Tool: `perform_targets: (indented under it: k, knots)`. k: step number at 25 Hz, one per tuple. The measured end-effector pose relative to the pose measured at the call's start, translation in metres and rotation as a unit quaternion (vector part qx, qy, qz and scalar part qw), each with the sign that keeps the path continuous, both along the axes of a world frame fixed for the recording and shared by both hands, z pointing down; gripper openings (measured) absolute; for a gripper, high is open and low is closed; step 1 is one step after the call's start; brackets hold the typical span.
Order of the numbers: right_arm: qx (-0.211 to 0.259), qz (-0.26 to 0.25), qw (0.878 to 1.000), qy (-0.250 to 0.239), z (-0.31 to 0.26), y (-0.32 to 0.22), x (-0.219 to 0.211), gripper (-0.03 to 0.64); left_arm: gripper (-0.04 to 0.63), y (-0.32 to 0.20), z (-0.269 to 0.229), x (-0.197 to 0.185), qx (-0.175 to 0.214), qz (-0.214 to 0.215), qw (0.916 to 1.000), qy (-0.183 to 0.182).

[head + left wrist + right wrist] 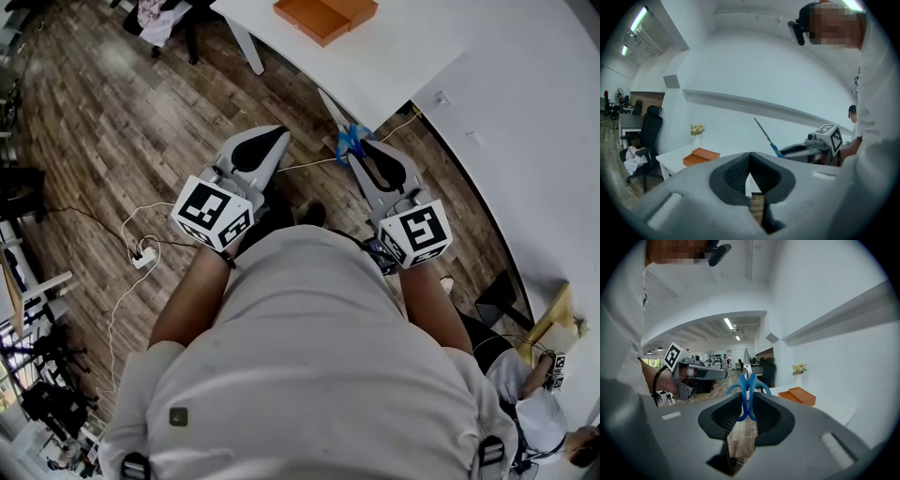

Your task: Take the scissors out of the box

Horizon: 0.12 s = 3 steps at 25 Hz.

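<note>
My right gripper [362, 147] is shut on the blue handles of the scissors [345, 141]. It holds them in the air over the wooden floor, away from the table. In the right gripper view the scissors [747, 397] stand upright between the pads, blade pointing up. The left gripper view shows the scissors [771, 142] sticking out of the right gripper [801, 151]. My left gripper [278, 135] hangs level beside it, shut with nothing in it. The orange box [323, 17] lies open on the white table [403, 56], ahead of both grippers.
A vase of flowers [697, 133] stands on the table behind the box [700, 156]. A black office chair [648, 136] is left of the table. Cables and a power strip [143, 255] lie on the floor at left. Another person [536, 398] is at lower right by the white wall.
</note>
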State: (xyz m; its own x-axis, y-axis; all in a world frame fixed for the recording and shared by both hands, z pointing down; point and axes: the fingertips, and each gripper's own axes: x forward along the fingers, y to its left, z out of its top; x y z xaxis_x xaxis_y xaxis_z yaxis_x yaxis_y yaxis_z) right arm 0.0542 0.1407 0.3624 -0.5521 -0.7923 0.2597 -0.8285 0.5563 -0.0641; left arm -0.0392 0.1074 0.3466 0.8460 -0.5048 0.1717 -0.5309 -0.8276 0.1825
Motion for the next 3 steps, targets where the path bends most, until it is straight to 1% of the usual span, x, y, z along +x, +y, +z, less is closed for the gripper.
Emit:
perform_targets:
  k: [3]
  knots:
    - [0.000, 0.000, 1.000, 0.001, -0.0017, 0.0002, -0.0022, 0.095, 0.004, 0.0006, -0.0012, -0.0016, -0.002, 0.001, 1.0000, 0.001]
